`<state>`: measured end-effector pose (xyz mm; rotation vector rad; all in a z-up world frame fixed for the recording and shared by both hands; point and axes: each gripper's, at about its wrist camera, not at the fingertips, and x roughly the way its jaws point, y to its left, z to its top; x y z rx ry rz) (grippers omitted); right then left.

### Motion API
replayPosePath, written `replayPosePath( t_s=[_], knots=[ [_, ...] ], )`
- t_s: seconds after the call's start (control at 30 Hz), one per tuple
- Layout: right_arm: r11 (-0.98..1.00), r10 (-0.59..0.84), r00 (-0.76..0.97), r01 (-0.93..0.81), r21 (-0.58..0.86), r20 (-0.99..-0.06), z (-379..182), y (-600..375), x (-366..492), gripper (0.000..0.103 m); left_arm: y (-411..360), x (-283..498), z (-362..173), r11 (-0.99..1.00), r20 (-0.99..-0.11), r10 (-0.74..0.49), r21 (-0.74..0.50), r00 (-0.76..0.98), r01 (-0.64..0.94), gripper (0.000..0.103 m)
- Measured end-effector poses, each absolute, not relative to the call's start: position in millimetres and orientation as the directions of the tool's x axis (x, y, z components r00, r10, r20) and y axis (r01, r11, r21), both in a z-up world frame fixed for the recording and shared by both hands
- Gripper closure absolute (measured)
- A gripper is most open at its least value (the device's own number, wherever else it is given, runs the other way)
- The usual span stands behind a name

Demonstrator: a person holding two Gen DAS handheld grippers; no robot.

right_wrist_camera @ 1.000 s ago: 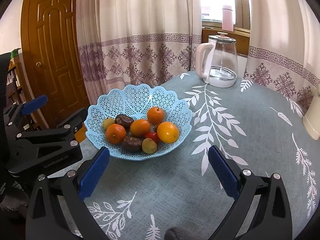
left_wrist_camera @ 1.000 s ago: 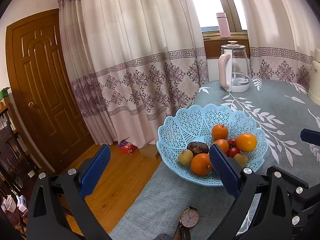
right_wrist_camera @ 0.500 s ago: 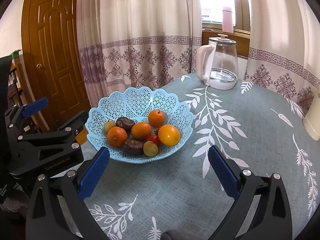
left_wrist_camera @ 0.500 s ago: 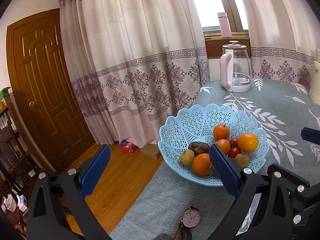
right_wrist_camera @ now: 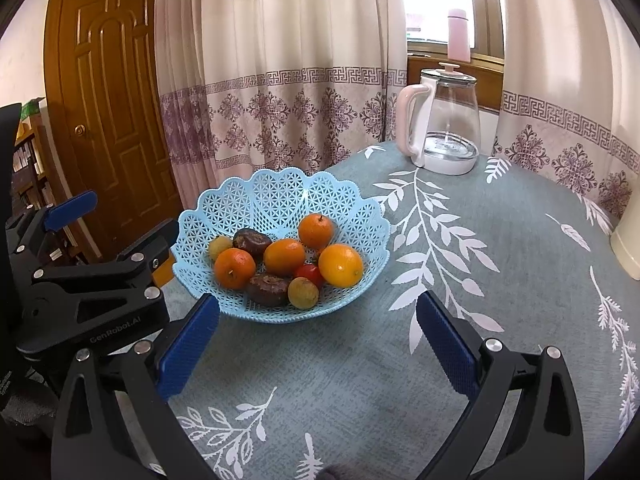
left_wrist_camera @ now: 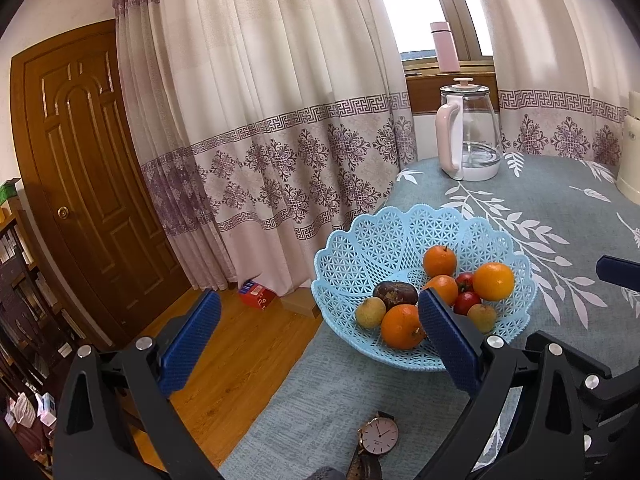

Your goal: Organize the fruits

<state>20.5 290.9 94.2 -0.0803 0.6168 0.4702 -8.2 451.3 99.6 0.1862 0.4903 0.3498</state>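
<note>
Your left gripper (left_wrist_camera: 318, 342) and right gripper (right_wrist_camera: 318, 342) both hang spread, empty. The fruit-filled basket (right_wrist_camera: 280, 200) sits near the table's (right_wrist_camera: 500, 280) left edge; bare cloth lies right.

a table under a grey-blue leaf-print cloth (right_wrist_camera: 460, 288) carries a pale blue lattice plastic basket (right_wrist_camera: 276, 200), a glass kettle with pink handle (right_wrist_camera: 446, 120) and a round-faced wristwatch (left_wrist_camera: 377, 435).

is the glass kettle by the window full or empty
Nearly empty: the glass kettle is see-through to the curtain behind. Only a thin clear layer seems to sit at its base; upright, lid on.
</note>
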Motion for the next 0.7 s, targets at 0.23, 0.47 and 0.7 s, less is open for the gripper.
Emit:
replayPosePath(
  t_s=[0.23, 0.47, 0.7],
  knots=[
    [0.889, 0.412, 0.699, -0.448, 0.091, -0.584, 87, 287, 25, 0.005, 449, -7, 97, 0.924, -0.433, 0.372, 0.261, 0.821, -0.281, 0.003],
    [0.902, 0.385, 0.701, -0.425, 0.082, -0.601, 84, 283, 28, 0.005, 445, -7, 96, 0.923, -0.434, 0.372, 0.266, 0.820, -0.277, 0.003],
    [0.932, 0.309, 0.693, -0.356, 0.063, -0.651, 70, 258, 31, 0.005, 433, -10, 97, 0.934, -0.442, 0.343, 0.255, 0.829, -0.250, 0.003]
  ],
)
